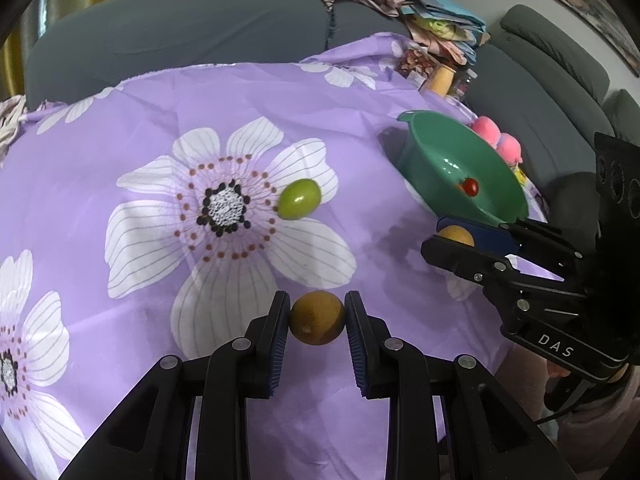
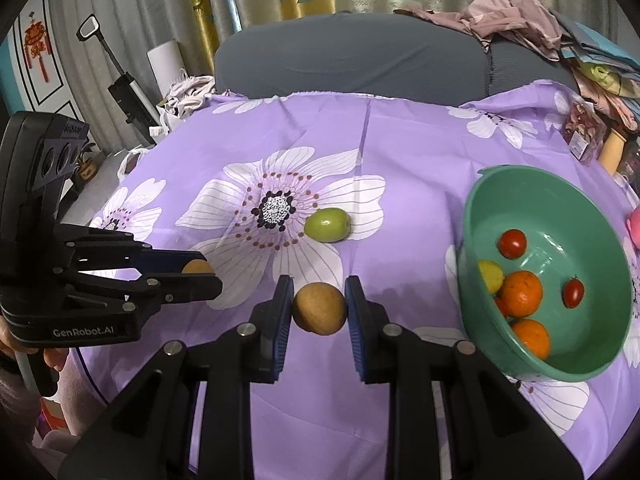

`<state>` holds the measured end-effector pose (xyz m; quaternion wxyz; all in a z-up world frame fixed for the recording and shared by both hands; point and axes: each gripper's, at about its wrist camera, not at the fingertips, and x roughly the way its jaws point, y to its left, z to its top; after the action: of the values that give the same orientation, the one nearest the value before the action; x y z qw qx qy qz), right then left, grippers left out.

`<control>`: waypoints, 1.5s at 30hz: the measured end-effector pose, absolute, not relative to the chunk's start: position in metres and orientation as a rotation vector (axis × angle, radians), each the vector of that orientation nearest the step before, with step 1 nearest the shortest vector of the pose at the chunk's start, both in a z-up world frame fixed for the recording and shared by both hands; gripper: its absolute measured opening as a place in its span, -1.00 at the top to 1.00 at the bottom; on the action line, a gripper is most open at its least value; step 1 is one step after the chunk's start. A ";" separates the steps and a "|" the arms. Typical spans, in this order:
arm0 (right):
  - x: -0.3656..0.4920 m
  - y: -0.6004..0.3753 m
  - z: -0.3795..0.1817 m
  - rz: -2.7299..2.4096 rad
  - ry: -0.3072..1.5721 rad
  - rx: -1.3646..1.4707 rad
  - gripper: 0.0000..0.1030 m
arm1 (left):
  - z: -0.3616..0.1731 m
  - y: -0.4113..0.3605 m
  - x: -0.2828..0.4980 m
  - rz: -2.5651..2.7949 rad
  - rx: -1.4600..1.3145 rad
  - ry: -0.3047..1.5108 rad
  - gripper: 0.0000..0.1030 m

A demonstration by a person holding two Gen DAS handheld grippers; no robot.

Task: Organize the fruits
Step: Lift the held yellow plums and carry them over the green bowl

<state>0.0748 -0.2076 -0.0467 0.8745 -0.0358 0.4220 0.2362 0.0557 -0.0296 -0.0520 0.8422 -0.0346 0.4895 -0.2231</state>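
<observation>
While each claw is clamped on a round brown fruit, left gripper [image 1: 317, 316] and right gripper [image 2: 319, 307], with the green bowl [image 2: 472, 216] off to their right and a green fruit [image 2: 327, 224] ahead on the cloth, either smooth ball may slip out if jolted.

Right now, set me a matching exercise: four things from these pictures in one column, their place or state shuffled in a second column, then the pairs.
Things
1. round brown fruit in the left gripper
2. oval green fruit
3. small red cherry tomato
4. round brown fruit in the right gripper

Places or states
A. lying loose on the purple flowered cloth
B. inside the green plastic bowl
C. clamped, farther from the bowl
D. clamped, beside the bowl

Pairs: 1-C, 2-A, 3-B, 4-D
</observation>
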 end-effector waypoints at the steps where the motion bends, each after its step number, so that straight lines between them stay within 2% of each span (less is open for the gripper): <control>1: 0.073 -0.210 -0.046 0.492 0.878 -0.072 0.48 | -0.051 -0.032 0.055 -0.476 -0.070 1.031 0.45; 45: 0.059 -0.329 -0.020 0.336 0.706 0.125 0.48 | 0.006 -0.153 0.077 -0.669 0.090 0.936 0.45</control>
<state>0.0591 -0.3288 -0.0202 0.9226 0.0607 0.3439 0.1637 0.0775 -0.1534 0.0060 0.8380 0.0425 0.4427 -0.3163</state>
